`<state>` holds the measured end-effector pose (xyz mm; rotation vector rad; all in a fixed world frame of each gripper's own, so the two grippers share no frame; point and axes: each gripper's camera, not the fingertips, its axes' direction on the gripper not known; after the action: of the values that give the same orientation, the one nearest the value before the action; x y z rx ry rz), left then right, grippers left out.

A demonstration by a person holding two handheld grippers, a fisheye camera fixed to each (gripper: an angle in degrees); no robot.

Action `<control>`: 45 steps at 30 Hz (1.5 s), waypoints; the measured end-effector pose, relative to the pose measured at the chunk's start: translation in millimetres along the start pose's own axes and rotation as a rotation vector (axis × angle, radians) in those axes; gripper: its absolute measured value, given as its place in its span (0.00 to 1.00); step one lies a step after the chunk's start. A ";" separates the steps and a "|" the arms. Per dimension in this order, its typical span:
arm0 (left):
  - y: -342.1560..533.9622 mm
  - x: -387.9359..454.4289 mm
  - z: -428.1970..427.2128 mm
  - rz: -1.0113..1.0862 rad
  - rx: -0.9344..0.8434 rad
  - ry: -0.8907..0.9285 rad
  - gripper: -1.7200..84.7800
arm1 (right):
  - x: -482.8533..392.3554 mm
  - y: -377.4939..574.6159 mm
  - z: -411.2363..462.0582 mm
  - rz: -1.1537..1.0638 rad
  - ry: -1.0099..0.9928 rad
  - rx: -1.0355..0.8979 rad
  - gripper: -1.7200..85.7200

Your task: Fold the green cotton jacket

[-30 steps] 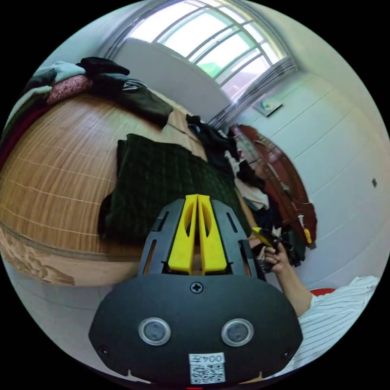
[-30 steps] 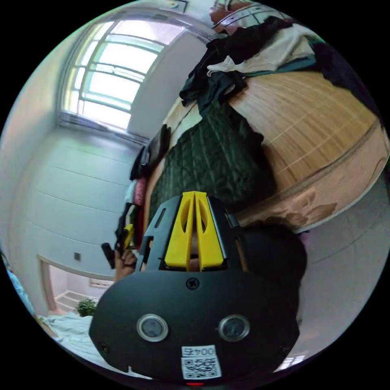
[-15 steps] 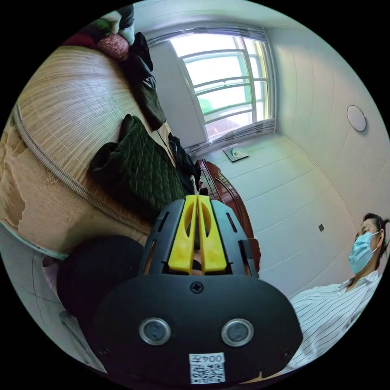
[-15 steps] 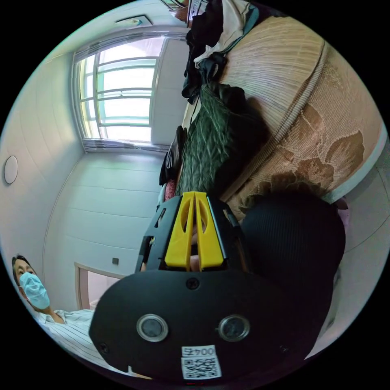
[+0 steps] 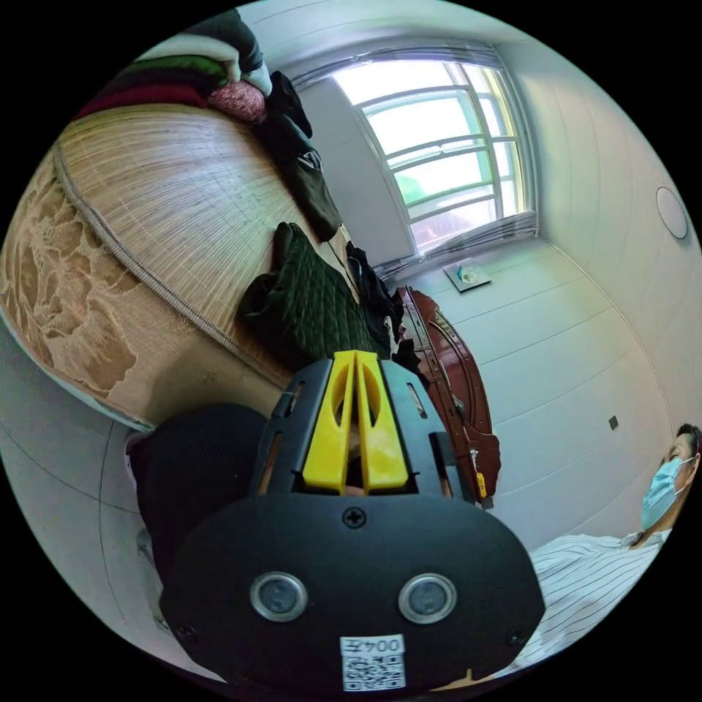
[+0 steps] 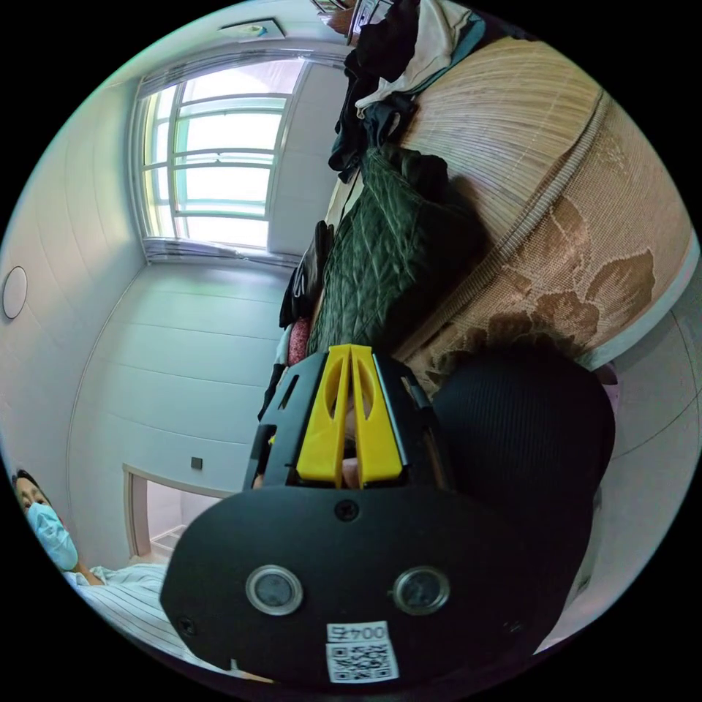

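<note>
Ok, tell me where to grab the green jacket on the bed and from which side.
Probably the green jacket is best pinched at the bunched dark edge nearest the mat's border, coming in from the bedside. That fold stands up thick there, while the rest lies flat.

Bare bamboo mat [image 5: 168, 197] lies free beside the folded green quilted jacket [image 5: 311, 303]. Heaped clothes [image 5: 212, 80] block one end of the bed, a dark clothes pile [image 6: 402, 66] the other.
</note>
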<state>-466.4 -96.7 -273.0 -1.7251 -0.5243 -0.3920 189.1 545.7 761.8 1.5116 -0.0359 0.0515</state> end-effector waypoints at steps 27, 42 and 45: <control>109.3 34.9 510.8 0.799 -0.601 -0.945 0.02 | -52.3 34.3 5.7 -0.174 0.231 -0.102 0.01; 95.7 -4.6 516.8 0.703 -0.532 -0.814 0.02 | -38.0 24.9 -26.5 -0.198 0.222 -0.035 0.11; 99.4 20.9 481.8 0.677 -0.354 -0.702 0.02 | -12.0 17.1 -50.4 -0.048 0.111 0.080 0.13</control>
<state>-405.0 359.9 -446.7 -2.2493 -0.3314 0.6651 175.8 596.9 775.1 1.5865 0.0926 0.0997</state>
